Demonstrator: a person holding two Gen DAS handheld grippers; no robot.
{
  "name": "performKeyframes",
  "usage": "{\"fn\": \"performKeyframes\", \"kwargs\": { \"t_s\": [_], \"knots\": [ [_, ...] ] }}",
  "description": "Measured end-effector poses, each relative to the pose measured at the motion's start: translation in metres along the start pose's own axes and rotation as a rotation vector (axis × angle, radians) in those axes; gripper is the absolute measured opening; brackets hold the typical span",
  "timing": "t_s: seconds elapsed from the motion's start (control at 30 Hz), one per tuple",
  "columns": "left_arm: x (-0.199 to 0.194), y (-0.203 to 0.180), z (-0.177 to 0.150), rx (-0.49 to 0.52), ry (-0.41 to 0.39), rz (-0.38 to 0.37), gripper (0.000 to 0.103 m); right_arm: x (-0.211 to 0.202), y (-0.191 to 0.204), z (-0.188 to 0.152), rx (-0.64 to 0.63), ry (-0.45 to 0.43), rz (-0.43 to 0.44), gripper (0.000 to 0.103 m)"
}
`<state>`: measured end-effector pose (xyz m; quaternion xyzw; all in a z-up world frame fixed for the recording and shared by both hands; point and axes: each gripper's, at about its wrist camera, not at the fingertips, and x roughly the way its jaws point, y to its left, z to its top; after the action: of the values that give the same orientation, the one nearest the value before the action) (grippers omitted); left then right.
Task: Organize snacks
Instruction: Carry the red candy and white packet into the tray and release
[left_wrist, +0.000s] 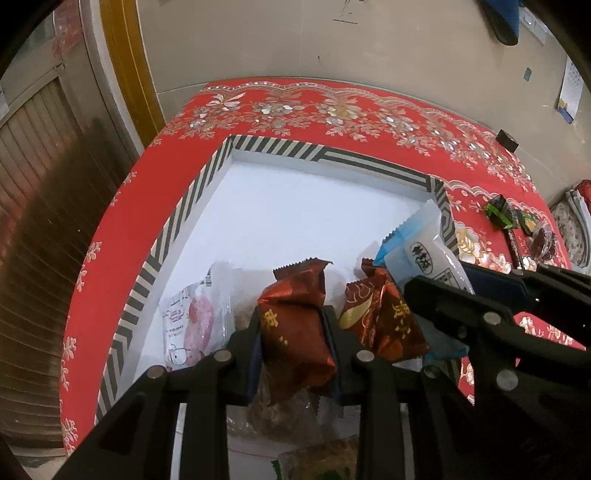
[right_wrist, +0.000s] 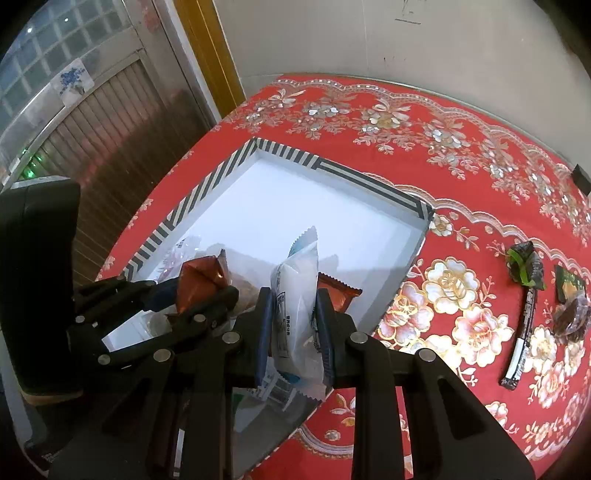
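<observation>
My left gripper (left_wrist: 291, 325) is shut on a dark red foil snack packet (left_wrist: 295, 332), held over the near part of a white box with a black-and-white striped rim (left_wrist: 273, 146). My right gripper (right_wrist: 293, 310) is shut on a white and blue snack packet (right_wrist: 295, 295), held upright over the same box (right_wrist: 288, 153). The right gripper also shows at the right of the left wrist view (left_wrist: 461, 291), and the left gripper shows at the left of the right wrist view (right_wrist: 192, 295). A second red packet (left_wrist: 384, 317) and a white and pink packet (left_wrist: 192, 317) lie in the box.
The box sits on a red flowered tablecloth (right_wrist: 443, 166). On the cloth to the right lie a dark packet with green stripes (right_wrist: 524, 266), a long dark bar (right_wrist: 521, 343) and a dark green packet (right_wrist: 570, 286). A wall and a wooden door frame stand behind the table.
</observation>
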<state>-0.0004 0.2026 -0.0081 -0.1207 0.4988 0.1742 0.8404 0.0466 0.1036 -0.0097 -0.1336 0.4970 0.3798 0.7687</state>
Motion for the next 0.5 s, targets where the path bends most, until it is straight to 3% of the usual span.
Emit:
{"fn": "performKeyframes", "kwargs": {
  "t_s": [0.13,0.23,0.3,0.33,0.43,0.47,0.5],
  "knots": [
    [0.001,0.001,-0.001,-0.003,0.005,0.003,0.037,0.003,0.000,0.002,0.010,0.010,0.012,0.022],
    [0.001,0.004,-0.001,-0.016,0.010,-0.018,0.064,0.003,0.001,0.003,0.031,0.012,0.032,0.028],
    [-0.002,0.003,-0.002,-0.022,0.006,-0.024,0.076,0.001,0.001,0.002,0.037,-0.002,0.034,0.049],
    [-0.004,0.003,-0.002,-0.021,0.004,-0.023,0.084,-0.001,0.001,0.002,0.041,-0.011,0.040,0.052],
    [-0.009,0.001,-0.003,-0.023,0.002,-0.028,0.093,-0.011,0.001,0.003,0.050,-0.039,0.051,0.053],
    [-0.010,0.001,-0.003,-0.023,0.004,-0.023,0.103,-0.016,0.000,0.004,0.052,-0.055,0.053,0.053],
    [-0.013,0.000,-0.003,-0.025,0.002,-0.018,0.103,-0.022,-0.001,0.005,0.054,-0.072,0.052,0.054]
  ]
}}
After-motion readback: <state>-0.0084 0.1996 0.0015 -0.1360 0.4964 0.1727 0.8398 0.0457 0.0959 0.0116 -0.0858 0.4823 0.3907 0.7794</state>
